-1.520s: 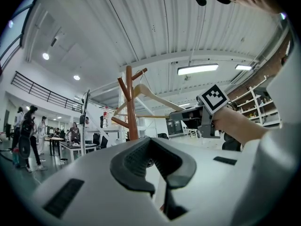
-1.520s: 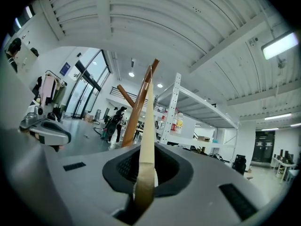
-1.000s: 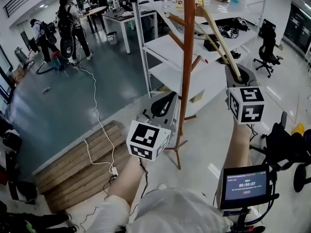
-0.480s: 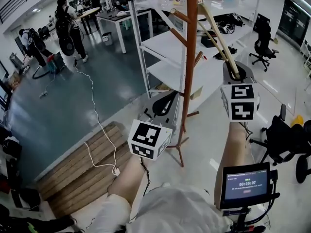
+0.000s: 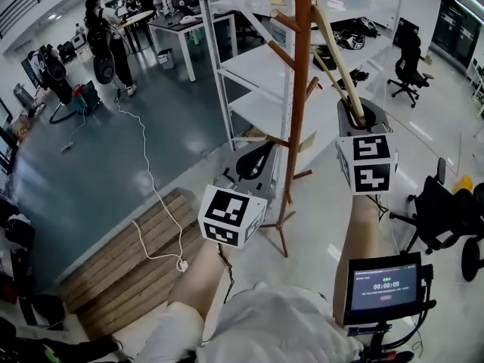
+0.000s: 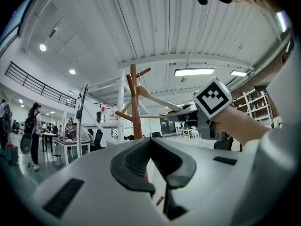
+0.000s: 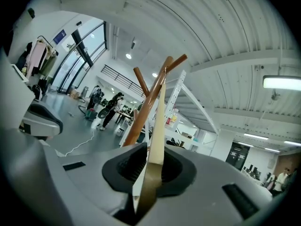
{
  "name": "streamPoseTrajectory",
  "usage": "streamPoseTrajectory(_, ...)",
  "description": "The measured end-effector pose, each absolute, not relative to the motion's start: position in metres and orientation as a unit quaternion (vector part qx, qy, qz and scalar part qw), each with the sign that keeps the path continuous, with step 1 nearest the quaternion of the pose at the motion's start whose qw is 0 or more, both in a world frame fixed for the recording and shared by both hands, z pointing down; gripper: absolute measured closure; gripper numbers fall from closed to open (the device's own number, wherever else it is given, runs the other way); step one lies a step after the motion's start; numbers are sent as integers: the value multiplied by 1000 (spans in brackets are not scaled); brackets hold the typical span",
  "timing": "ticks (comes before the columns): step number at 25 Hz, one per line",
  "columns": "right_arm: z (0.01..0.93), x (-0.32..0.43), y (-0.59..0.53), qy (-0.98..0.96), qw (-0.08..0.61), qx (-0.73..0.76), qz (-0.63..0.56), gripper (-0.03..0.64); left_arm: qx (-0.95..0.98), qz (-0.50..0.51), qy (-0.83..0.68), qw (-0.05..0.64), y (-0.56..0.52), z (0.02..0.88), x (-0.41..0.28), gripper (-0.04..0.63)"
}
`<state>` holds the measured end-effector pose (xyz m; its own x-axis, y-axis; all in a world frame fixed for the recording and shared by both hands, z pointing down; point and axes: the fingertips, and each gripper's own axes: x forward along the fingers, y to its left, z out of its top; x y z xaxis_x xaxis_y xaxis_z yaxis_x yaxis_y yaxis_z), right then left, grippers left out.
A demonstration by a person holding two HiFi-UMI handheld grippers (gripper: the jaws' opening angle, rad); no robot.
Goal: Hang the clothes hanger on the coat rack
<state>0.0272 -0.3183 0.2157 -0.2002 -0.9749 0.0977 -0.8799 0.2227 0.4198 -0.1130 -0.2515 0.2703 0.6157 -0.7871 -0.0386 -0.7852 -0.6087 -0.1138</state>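
The brown wooden coat rack [image 5: 300, 89] stands just ahead, its pegs slanting up off the pole. My right gripper [image 5: 357, 119] is shut on one end of a pale wooden clothes hanger [image 5: 336, 55], which slants up and left toward the top of the pole. In the right gripper view the hanger [image 7: 160, 121] rises from between my jaws [image 7: 155, 150], right beside the rack [image 7: 143, 109]. My left gripper [image 5: 253, 163] sits lower, left of the pole, shut on nothing. The left gripper view shows its closed tips [image 6: 150, 142], the rack [image 6: 136, 112] and the hanger [image 6: 157, 100] beyond them.
A white shelving frame [image 5: 227, 74] stands behind the rack, with desks and an office chair [image 5: 412, 70] beyond. People [image 5: 102, 36] stand far left. A wooden pallet [image 5: 128, 255] and a white cable [image 5: 151, 195] lie on the floor. A small screen [image 5: 386, 286] and a black chair [image 5: 446, 218] are at right.
My right gripper has shifted left with the hanger, closer to the rack's pole. The left gripper has stayed put.
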Motion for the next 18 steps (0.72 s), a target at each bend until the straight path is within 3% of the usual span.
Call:
streamPoseTrajectory(5,222,17,-316,-773,180,593,-136,568,-899,-7,434,58,-252,276,-108,589)
streamPoseTrajectory(18,224,3,-293,-823,190,518,-139,479,-899,-5,433,60,-252,281,-95,589)
